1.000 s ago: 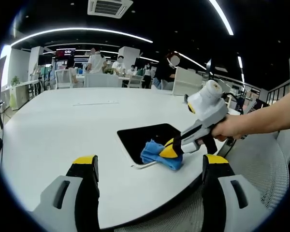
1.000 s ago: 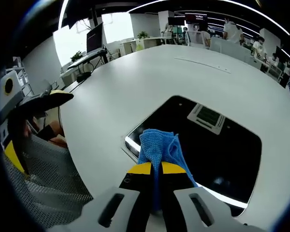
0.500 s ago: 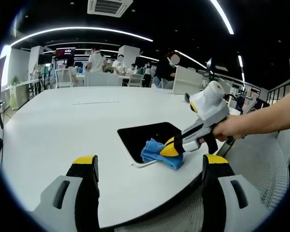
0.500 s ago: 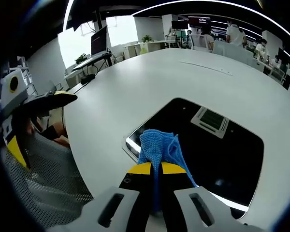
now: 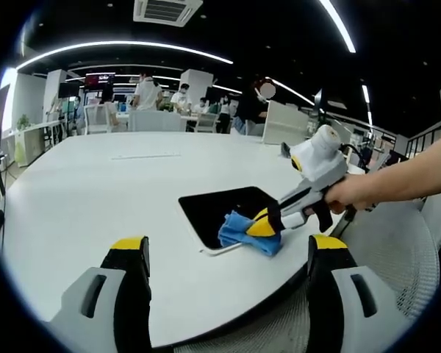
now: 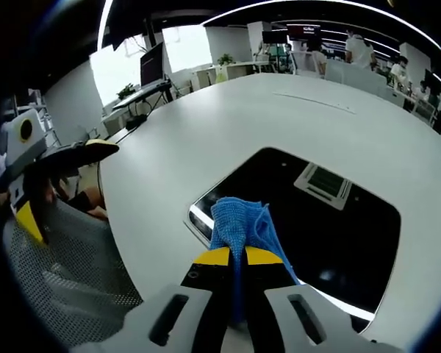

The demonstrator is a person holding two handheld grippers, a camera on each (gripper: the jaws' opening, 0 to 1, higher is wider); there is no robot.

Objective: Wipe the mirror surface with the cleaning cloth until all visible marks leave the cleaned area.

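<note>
A dark rectangular mirror (image 5: 224, 211) (image 6: 331, 220) lies flat on the white table (image 5: 81, 198), reflecting the ceiling. A blue cleaning cloth (image 5: 239, 232) (image 6: 239, 224) rests on the mirror's near corner, pinched in my right gripper (image 6: 237, 257), which is shut on it. In the left gripper view the right gripper (image 5: 263, 224) comes in from the right, held by a person's hand (image 5: 349, 195). My left gripper (image 5: 224, 246) is open near the table's front edge, nothing between its fingers, well short of the mirror.
A grey mesh chair (image 5: 397, 250) (image 6: 66, 287) stands by the table's edge. Several people and white chairs (image 5: 151, 118) are at the far side of the room. A monitor on a desk (image 6: 151, 70) stands beyond the table.
The right gripper with the cloth has slid slightly to the right along the mirror's near corner. The left gripper has stayed in place.
</note>
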